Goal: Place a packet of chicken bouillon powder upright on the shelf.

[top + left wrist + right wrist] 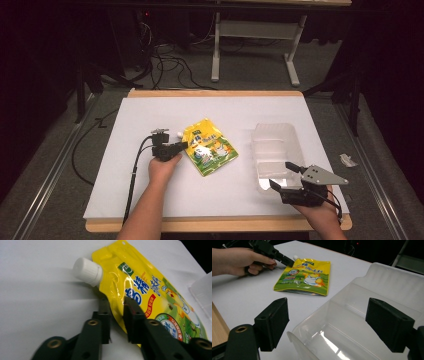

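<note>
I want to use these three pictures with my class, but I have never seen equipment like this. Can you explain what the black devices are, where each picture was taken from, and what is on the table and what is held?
A person sits at a white table holding hand-worked tongs in each hand. One picture looks down from above; the other two come from small cameras riding on each pair of tongs.

On the table lie a yellow spouted pouch with a white cap and a clear plastic tray.

The left tongs have their jaws pinched on the pouch's edge just below the cap. The right tongs stand wide open at the near end of the tray, one jaw outside its wall, gripping nothing.
</note>
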`<state>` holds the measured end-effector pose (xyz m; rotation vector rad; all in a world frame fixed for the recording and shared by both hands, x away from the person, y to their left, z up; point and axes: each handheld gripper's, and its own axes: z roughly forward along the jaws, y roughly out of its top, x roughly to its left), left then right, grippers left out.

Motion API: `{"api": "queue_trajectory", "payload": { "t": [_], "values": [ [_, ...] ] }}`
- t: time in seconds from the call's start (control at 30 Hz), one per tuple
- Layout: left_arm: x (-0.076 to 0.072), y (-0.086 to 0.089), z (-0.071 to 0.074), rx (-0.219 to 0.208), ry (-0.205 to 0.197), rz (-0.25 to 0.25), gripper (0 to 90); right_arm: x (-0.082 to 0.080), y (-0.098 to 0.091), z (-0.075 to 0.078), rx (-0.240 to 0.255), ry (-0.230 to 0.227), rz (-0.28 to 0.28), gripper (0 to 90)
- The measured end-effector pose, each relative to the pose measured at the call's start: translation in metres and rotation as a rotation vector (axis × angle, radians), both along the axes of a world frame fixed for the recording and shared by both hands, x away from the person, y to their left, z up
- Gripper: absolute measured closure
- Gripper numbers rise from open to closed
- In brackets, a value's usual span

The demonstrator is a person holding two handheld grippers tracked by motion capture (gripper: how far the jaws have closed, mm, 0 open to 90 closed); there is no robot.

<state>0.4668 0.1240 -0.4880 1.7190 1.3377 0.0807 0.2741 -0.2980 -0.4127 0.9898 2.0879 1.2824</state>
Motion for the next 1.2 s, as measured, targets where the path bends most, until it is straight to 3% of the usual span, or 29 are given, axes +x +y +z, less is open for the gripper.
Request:
{"api": "queue_trajectory", "payload": {
  "t": [0.13,0.33,0.57,0.9,1.03,1.07,1.1,1.2],
  "values": [
    [-0.005,-0.005,0.002,0.044,-0.048,-0.014,90.0,0.000,0.000,0.000,0.002,-0.001,-0.001,19.5],
    [-0.014,-0.010,0.007,0.072,-0.120,-0.013,90.0,0.000,0.000,0.000,0.001,-0.002,0.001,20.0],
    [-0.035,-0.012,0.023,0.103,-0.247,-0.021,90.0,0.000,0.001,0.000,0.004,0.000,0.001,20.4],
    [-0.070,-0.019,0.048,0.101,-0.408,-0.044,90.0,-0.001,0.003,0.000,0.005,-0.004,0.004,20.9],
    [-0.082,-0.022,0.055,0.087,-0.451,-0.060,90.0,-0.002,0.004,0.000,0.001,-0.006,0.007,21.0],
    [-0.086,-0.029,0.056,0.021,-0.465,-0.026,90.0,-0.002,0.004,0.000,0.000,-0.008,0.007,21.0],
    [-0.090,-0.024,0.059,0.087,-0.479,-0.075,90.0,-0.002,0.004,0.000,-0.001,-0.008,0.006,21.0],
    [-0.101,-0.029,0.066,0.096,-0.528,-0.107,90.0,-0.003,0.004,0.000,0.001,-0.005,0.002,21.1]
  ]
}}
